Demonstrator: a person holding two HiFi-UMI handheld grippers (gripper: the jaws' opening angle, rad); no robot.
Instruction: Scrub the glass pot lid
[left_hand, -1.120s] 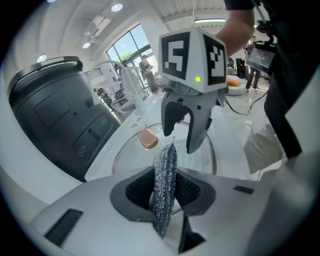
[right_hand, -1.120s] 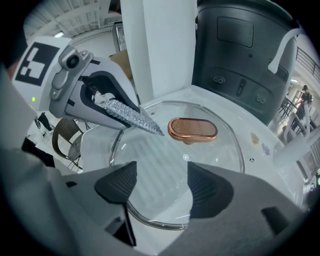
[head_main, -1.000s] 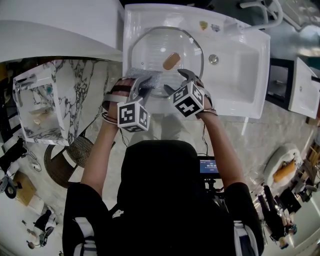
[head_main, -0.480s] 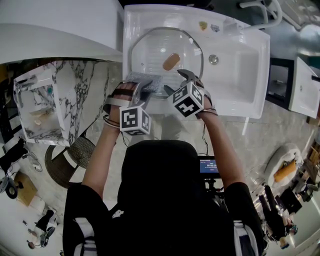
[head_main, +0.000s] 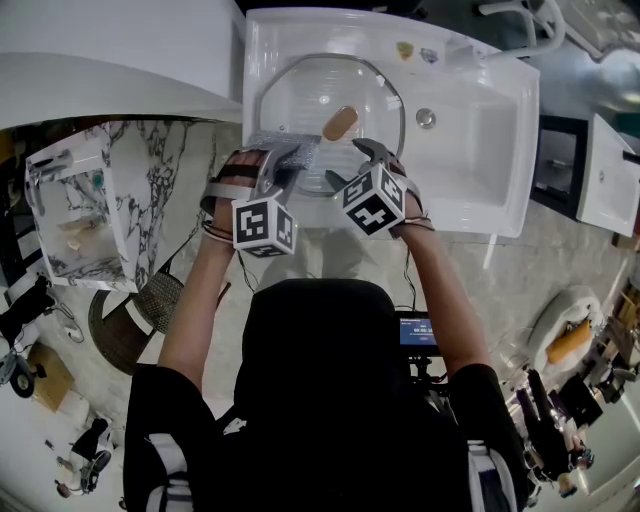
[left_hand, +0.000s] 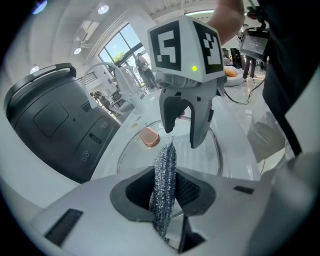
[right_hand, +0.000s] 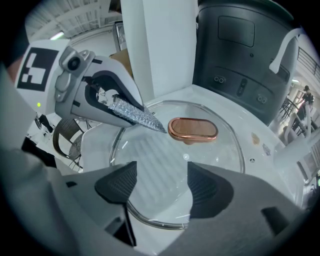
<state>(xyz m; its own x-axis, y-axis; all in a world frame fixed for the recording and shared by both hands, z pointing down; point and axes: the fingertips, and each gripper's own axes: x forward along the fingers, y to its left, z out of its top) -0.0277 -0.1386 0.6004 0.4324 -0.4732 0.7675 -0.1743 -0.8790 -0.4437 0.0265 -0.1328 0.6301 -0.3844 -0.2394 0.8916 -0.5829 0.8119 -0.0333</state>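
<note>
The glass pot lid (head_main: 300, 95), probably slippery and fragile, lay in the sink (head_main: 480, 160), best steadied at its rim, while the left gripper (head_main: 283, 165) pinched a steel-mesh scrubber (left_hand: 165, 175) in its jaws and the jaws of the right gripper (right_hand: 160, 187) stood apart, empty.

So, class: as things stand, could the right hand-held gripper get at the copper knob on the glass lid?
Probably yes. The right hand-held gripper is open over the glass lid, and the copper knob lies ahead, uncovered. The scrubber held by the left hand-held gripper sits beside it, not across.
</note>
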